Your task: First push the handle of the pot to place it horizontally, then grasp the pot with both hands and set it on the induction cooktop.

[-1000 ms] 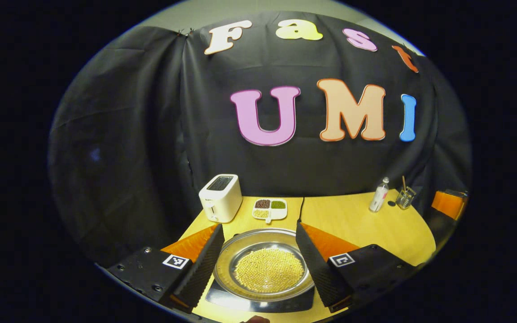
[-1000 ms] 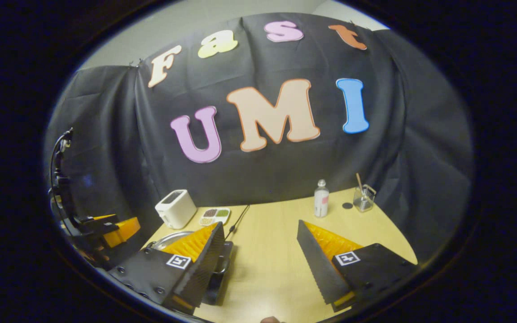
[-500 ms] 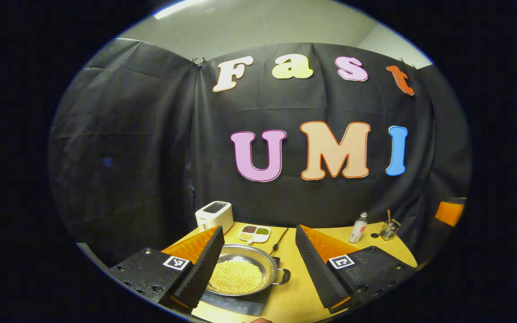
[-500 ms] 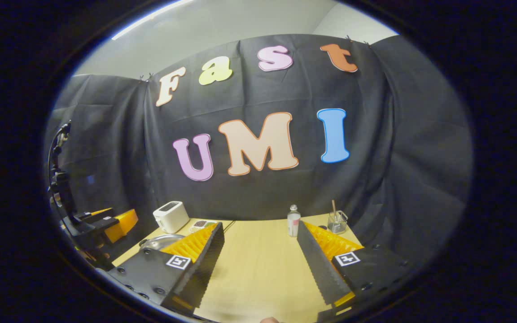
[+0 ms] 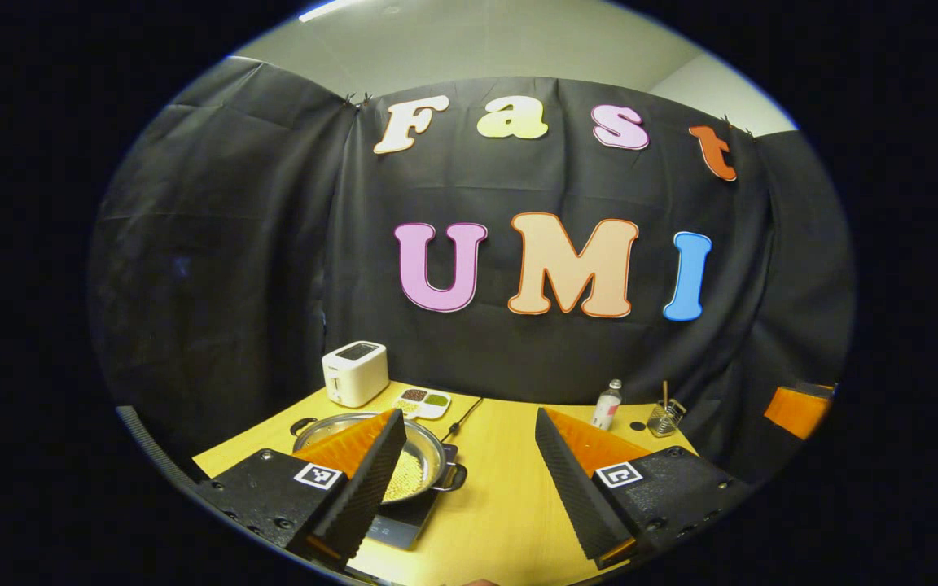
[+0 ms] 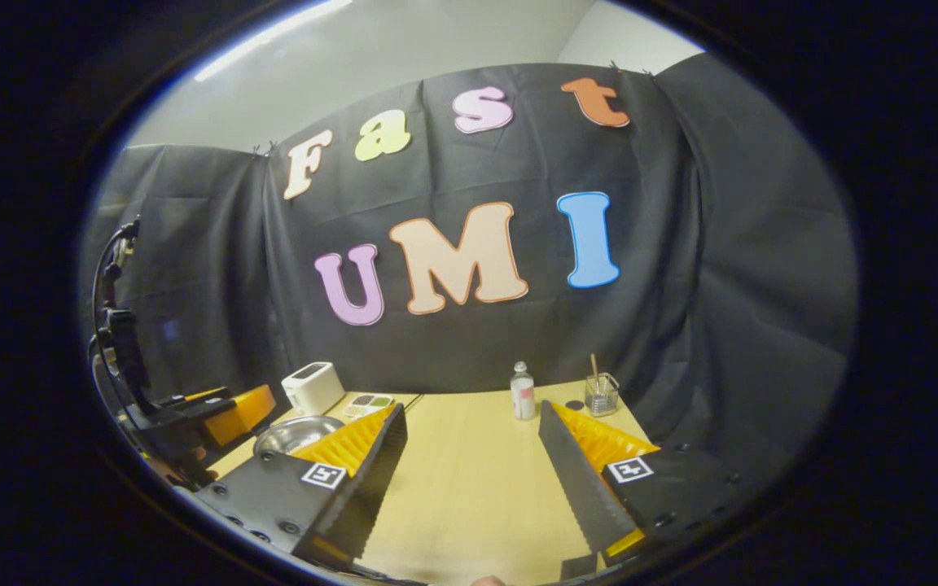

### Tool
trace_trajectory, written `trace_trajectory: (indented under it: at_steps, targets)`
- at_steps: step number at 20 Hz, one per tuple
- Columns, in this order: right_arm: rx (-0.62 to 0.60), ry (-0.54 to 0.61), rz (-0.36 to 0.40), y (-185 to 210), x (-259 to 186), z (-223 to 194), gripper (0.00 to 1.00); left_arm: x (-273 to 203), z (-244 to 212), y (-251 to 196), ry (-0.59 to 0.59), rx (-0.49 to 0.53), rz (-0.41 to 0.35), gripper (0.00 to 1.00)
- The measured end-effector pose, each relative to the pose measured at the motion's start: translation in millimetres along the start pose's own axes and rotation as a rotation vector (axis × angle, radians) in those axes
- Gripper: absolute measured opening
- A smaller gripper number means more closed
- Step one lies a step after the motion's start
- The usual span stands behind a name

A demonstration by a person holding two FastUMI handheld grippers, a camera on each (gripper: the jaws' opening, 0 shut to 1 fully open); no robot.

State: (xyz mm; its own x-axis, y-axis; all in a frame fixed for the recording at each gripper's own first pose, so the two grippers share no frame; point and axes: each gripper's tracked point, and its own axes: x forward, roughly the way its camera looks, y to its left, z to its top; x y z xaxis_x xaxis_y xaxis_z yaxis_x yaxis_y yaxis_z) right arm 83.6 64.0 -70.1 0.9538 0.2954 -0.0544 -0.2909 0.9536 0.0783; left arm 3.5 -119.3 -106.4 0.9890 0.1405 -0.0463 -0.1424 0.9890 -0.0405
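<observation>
Hovering left tool (image 5: 465, 468), spread, empty

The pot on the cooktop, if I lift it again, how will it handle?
The pot looks like thin metal, so probably stiff. The loose beans inside would likely shift if it tilts. Its wide, shallow bowl and small side handles suggest lifting with both grippers, kept level.

both grippers, left gripper (image 5: 465, 476) and right gripper (image 6: 469, 472): black screwed bodies, white square markers, ridged wedge fingers
</observation>
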Motion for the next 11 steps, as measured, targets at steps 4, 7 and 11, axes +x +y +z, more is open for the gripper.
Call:
trace_trajectory:
  at_steps: [4, 7, 11]
  targets:
    - [0.007, -0.015, -0.001, -3, -8, 0, 1.0, 4, 5, 4, -0.007, 0.041, 0.028, 0.96]
    - [0.0, -0.03, -0.012, -9, -9, 2, 0.93, 5, 7, 2, -0.01, 0.054, 0.036, 0.98]
    - [0.034, -0.044, 0.009, -9, -12, 4, 1.0, 7, 9, 0, -0.013, 0.078, 0.042, 0.98]
